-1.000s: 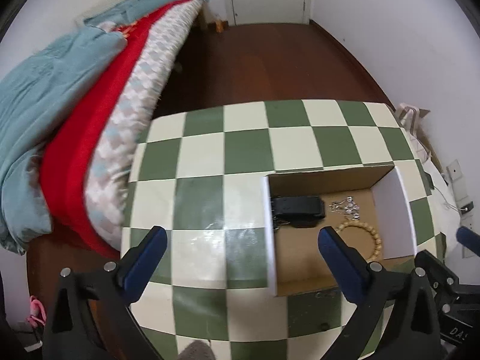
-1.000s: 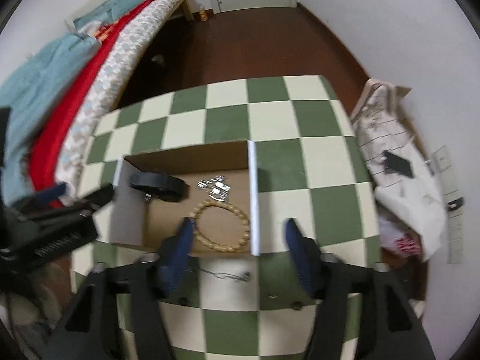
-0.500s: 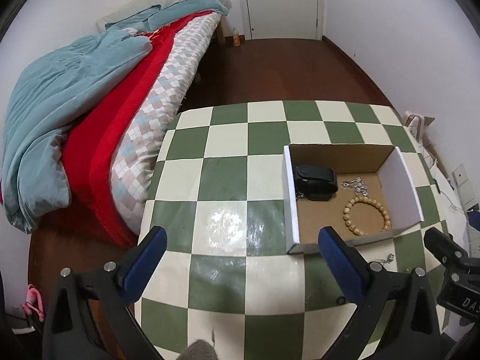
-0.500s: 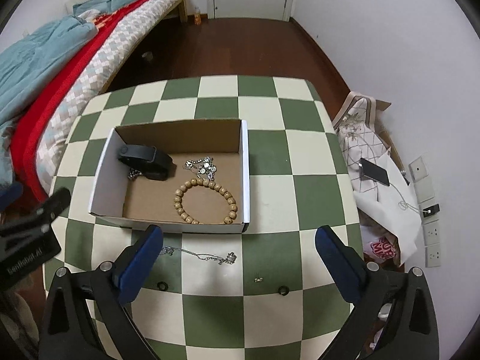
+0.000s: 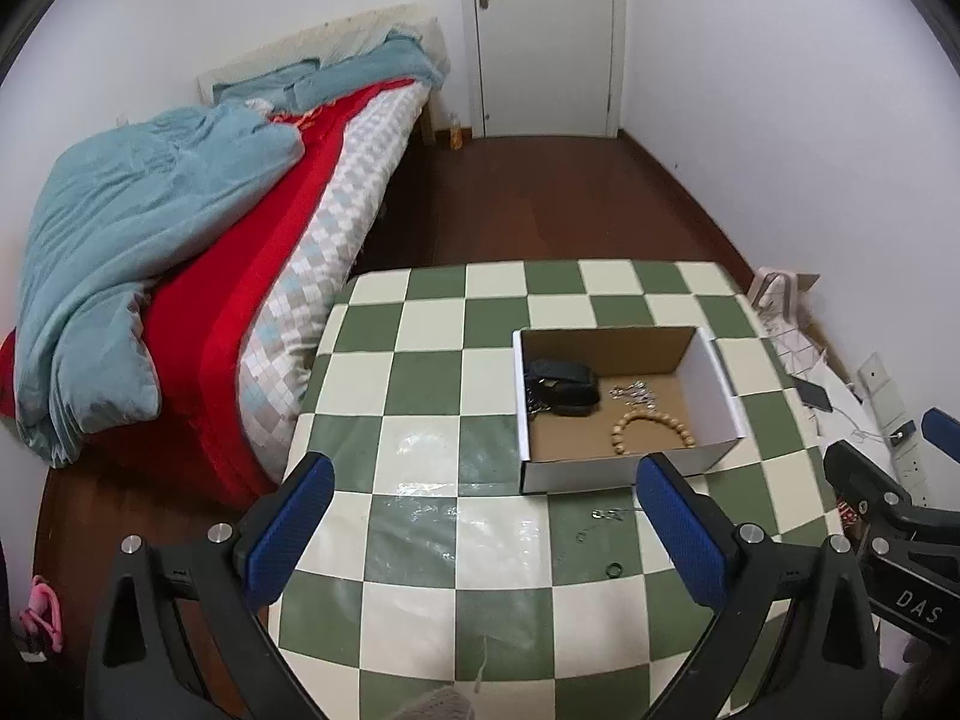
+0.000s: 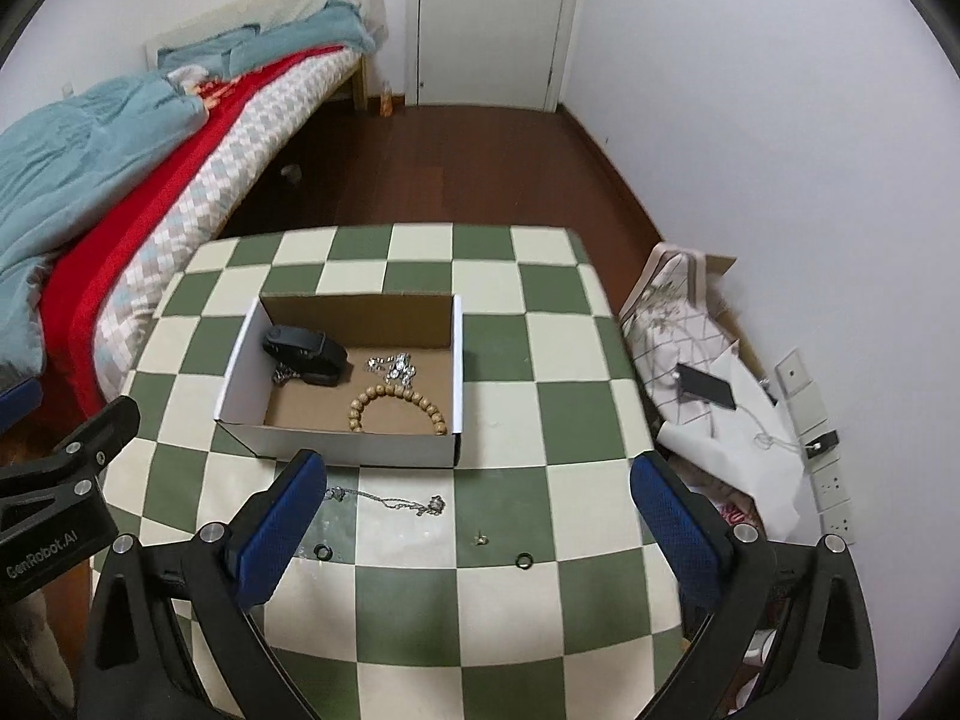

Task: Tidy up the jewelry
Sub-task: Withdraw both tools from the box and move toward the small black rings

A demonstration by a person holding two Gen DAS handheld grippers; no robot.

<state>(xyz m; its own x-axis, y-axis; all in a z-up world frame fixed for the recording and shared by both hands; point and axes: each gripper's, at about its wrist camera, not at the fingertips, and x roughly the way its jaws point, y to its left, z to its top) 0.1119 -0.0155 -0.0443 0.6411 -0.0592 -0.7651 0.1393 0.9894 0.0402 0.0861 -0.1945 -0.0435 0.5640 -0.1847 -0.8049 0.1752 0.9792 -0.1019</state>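
Observation:
An open cardboard box (image 6: 252, 336) (image 5: 714, 372) stands on the green-and-white checked table (image 6: 540, 360). In it lie a black watch (image 6: 306, 351), a wooden bead bracelet (image 6: 399, 408) and a silver chain piece (image 6: 393, 365). On the table in front of the box lie a thin silver necklace (image 6: 390, 503), two small black rings (image 6: 323, 552) (image 6: 525, 560) and a tiny stud (image 6: 480, 539). My right gripper (image 6: 480, 531) is open and empty above the table's near side. My left gripper (image 5: 480, 534) is open and empty, to the left of the box.
A bed with a teal duvet (image 5: 150, 222) and a red blanket (image 5: 240, 276) stands left of the table. White paper, a bag and a phone (image 6: 705, 387) lie on the floor to the right. A closed door (image 6: 492, 18) is at the back.
Both grippers have pulled back and risen away from the box. The right gripper's jaws have opened wide. The box and the jewelry in it have not moved.

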